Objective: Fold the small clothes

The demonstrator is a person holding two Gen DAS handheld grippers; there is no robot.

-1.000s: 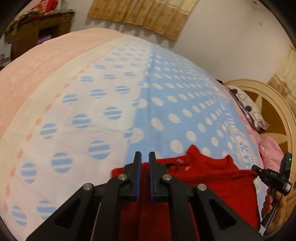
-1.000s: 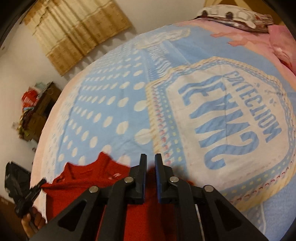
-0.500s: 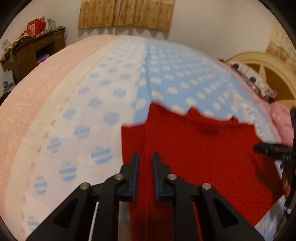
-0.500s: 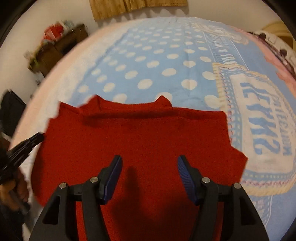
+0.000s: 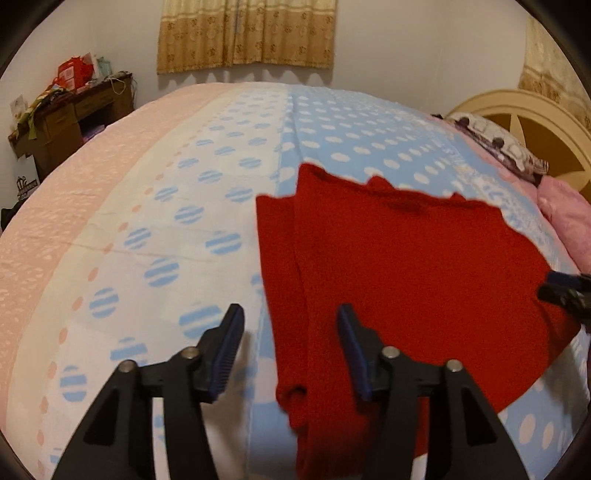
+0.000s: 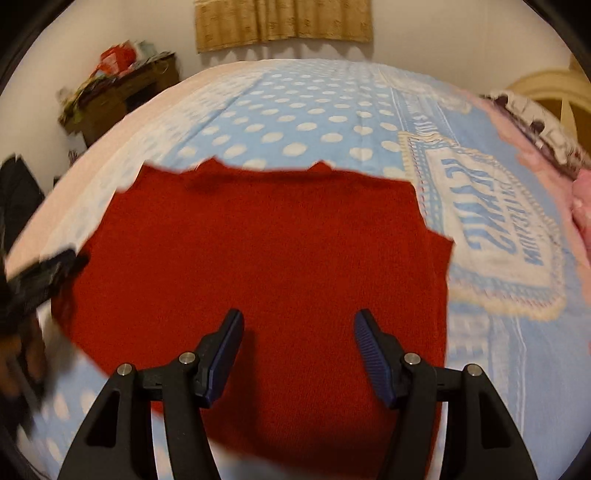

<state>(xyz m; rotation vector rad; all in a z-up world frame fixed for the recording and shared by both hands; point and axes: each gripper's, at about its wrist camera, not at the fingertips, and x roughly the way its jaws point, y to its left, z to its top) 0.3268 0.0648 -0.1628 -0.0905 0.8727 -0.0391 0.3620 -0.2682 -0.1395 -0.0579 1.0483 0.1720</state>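
A small red knit sweater (image 5: 413, 266) lies spread flat on the bed, neck away from me, with its left sleeve folded down along its side. My left gripper (image 5: 290, 325) hovers over that left edge with its jaws opening and no cloth pinched between them. In the right wrist view the red sweater (image 6: 266, 258) fills the middle, and my right gripper (image 6: 297, 328) stands open above its lower half with nothing between the pads. The right gripper's tip (image 5: 565, 288) shows at the sweater's right edge, and the left gripper (image 6: 40, 277) appears blurred at its left edge.
The bed carries a blue and white polka-dot blanket (image 5: 184, 221) with a printed panel (image 6: 491, 236) to the right. A pillow (image 5: 498, 144) and a cream headboard (image 5: 535, 110) lie far right. A cluttered wooden desk (image 5: 70, 118) stands far left, and curtains (image 5: 247, 33) hang behind.
Both grippers have let go of the sweater and opened, the right first, then the left. The sweater now lies flat and spread on the bed. Both hands rolled level and drew back.
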